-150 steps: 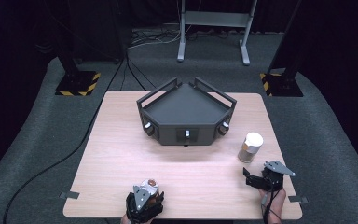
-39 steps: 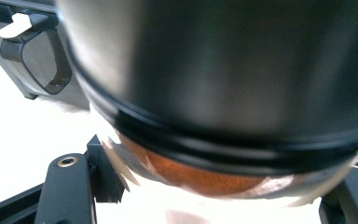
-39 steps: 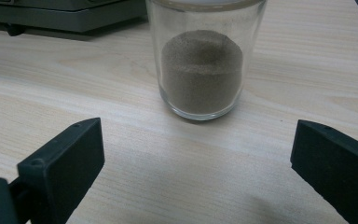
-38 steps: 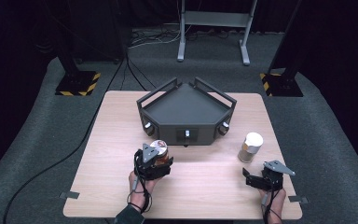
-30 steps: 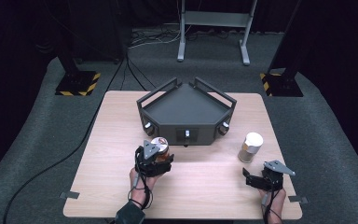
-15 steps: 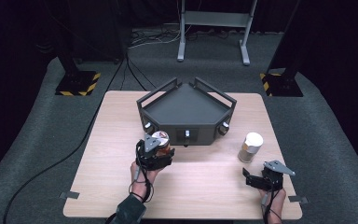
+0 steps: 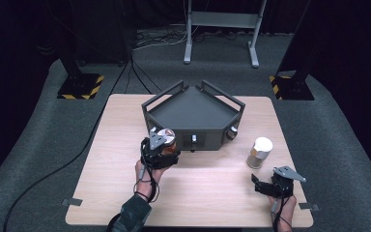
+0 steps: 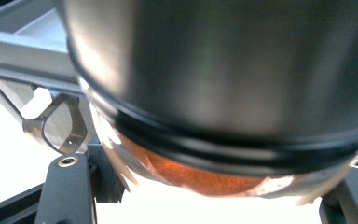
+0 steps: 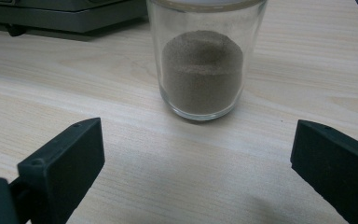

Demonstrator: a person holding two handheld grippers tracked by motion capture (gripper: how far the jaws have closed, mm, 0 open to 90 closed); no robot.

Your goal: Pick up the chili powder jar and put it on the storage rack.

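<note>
Between the jaws of the left gripper (image 7: 160, 145) sits a jar of reddish powder (image 8: 205, 172), clamped by its sides and carried off the worktop (image 7: 125, 193) close to the front wall of the dark five-sided tray (image 7: 193, 104). In the left gripper view the jar's dark lid (image 8: 223, 70) looms right ahead of the jaws, with the orange-red contents showing just below its rim.

The right gripper (image 7: 263, 186) rests low on the worktop with its jaws spread wide and nothing between them. Straight ahead of those jaws, a little apart from them, stands a second glass jar (image 9: 207, 60) part-filled with brownish powder and capped with a pale lid.

The main risk, as I judge it, lies with the held jar: glass walls are smooth, and if the grip is high or off-centre the jar could tip or slide out as it is lifted over the tray's wall. It is also near enough to that wall to knock against it if not raised enough, which could jar it loose. On the right, a careless advance could push the standing jar over.
</note>
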